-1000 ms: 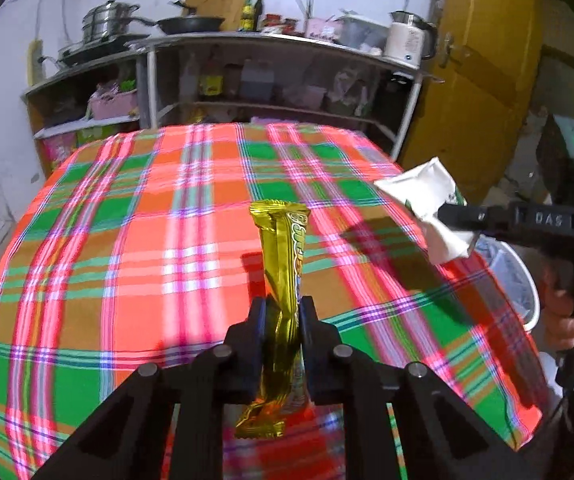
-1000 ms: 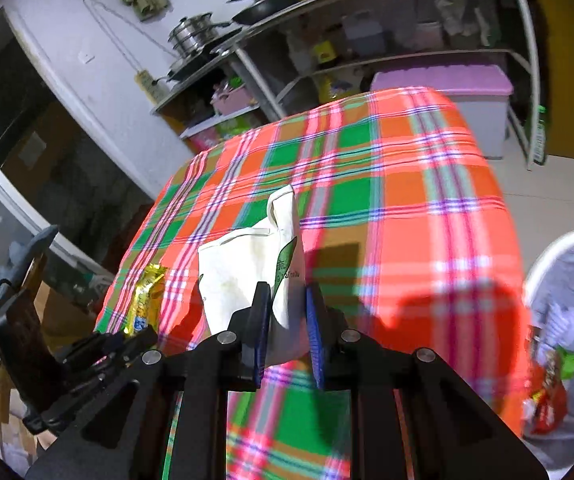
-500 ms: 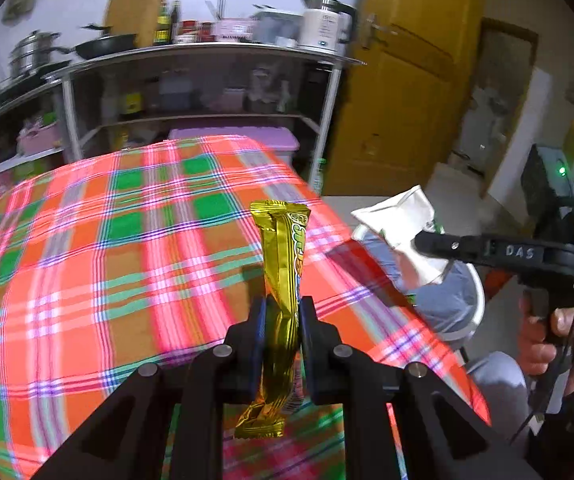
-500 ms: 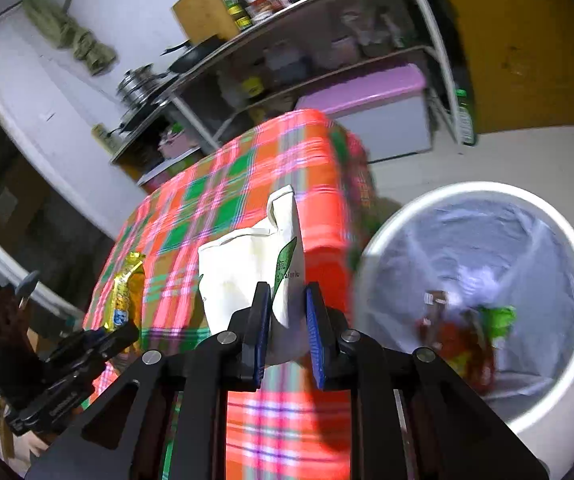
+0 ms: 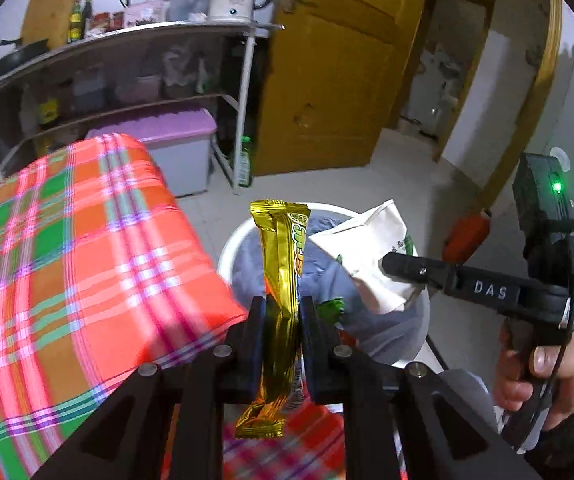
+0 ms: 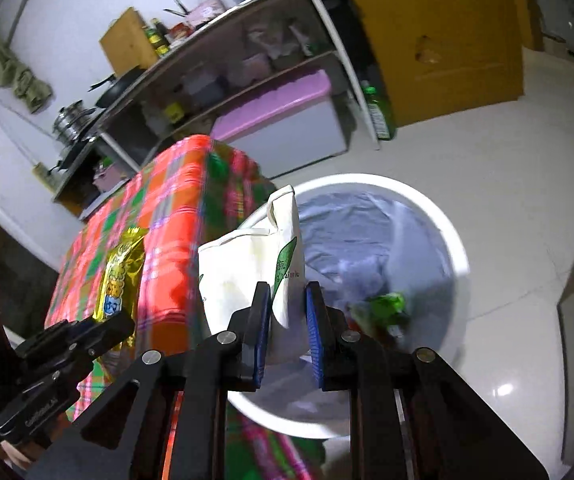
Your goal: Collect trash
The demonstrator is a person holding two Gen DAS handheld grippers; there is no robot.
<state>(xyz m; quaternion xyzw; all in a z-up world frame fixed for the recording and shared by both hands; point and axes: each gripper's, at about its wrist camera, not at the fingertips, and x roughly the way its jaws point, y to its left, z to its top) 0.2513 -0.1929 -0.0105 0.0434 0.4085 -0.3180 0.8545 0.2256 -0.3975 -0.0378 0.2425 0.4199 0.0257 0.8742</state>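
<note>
Gripping a gold snack wrapper [image 5: 283, 280] upright at the frame's centre, the left claw [image 5: 281, 312] hangs over the white bin [image 5: 231, 248] beside the checked surface [image 5: 67, 260]. At centre, the right claw [image 6: 287, 300] pinches a white paper bag [image 6: 243, 268] above that bin's grey liner [image 6: 367, 224], where green trash [image 6: 387, 304] lies.
</note>
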